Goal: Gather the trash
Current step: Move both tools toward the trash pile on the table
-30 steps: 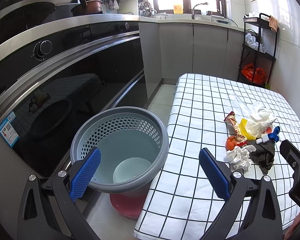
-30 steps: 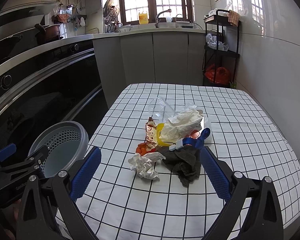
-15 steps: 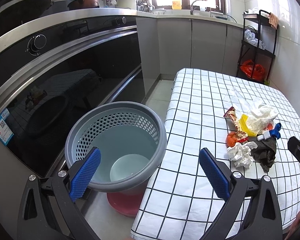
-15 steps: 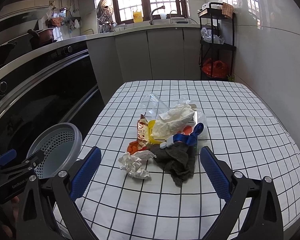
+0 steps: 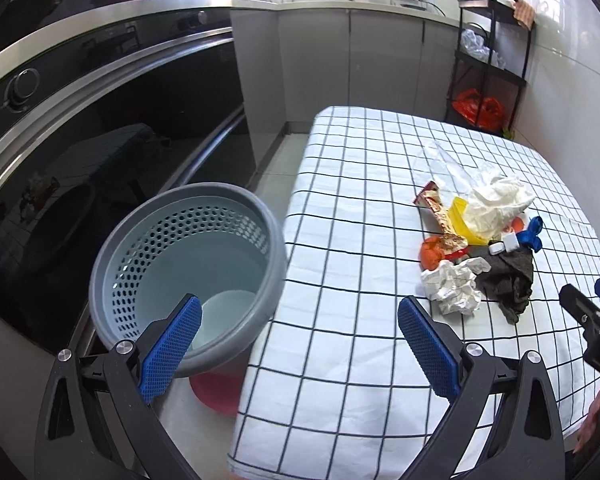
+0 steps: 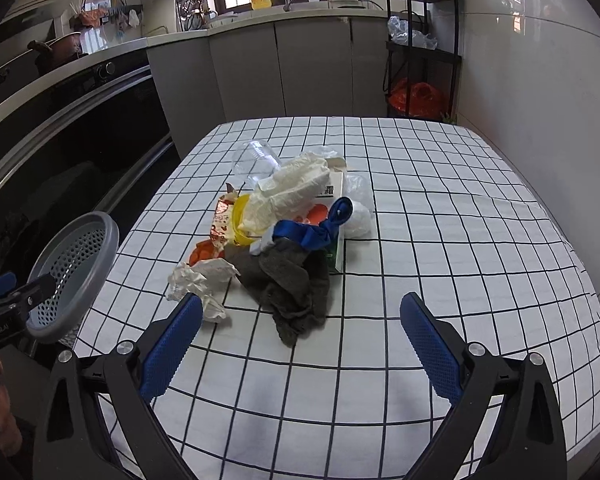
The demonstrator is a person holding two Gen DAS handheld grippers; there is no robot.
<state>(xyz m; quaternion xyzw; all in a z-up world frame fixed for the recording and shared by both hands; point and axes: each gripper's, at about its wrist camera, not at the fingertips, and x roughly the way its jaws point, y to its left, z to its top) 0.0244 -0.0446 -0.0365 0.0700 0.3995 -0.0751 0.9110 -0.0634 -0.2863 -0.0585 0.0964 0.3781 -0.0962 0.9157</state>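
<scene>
A pile of trash lies mid-table: crumpled white paper (image 6: 202, 286) (image 5: 454, 286), a dark grey rag (image 6: 290, 286) (image 5: 508, 280), a blue strap (image 6: 320, 228), a white plastic bag (image 6: 292, 190) (image 5: 496, 204), a snack wrapper (image 6: 222, 220) (image 5: 440, 216), a carton (image 6: 334, 224) and a clear bottle (image 6: 256, 160). A grey perforated basket (image 5: 188, 276) (image 6: 74, 276) stands beside the table's left edge, empty. My left gripper (image 5: 298, 346) is open near the basket and the table corner. My right gripper (image 6: 300, 346) is open and empty, just short of the rag.
The table has a white checked cloth (image 6: 440, 240). A black oven front (image 5: 100, 128) and grey cabinets (image 6: 300, 68) line the left and far side. A black shelf rack (image 6: 424, 44) with bags stands far right. A red base (image 5: 216, 392) sits under the basket.
Both grippers have drawn nearer and lower: the trash pile looks bigger in the right wrist view, and the basket has shifted right in the left wrist view. Both stay open.
</scene>
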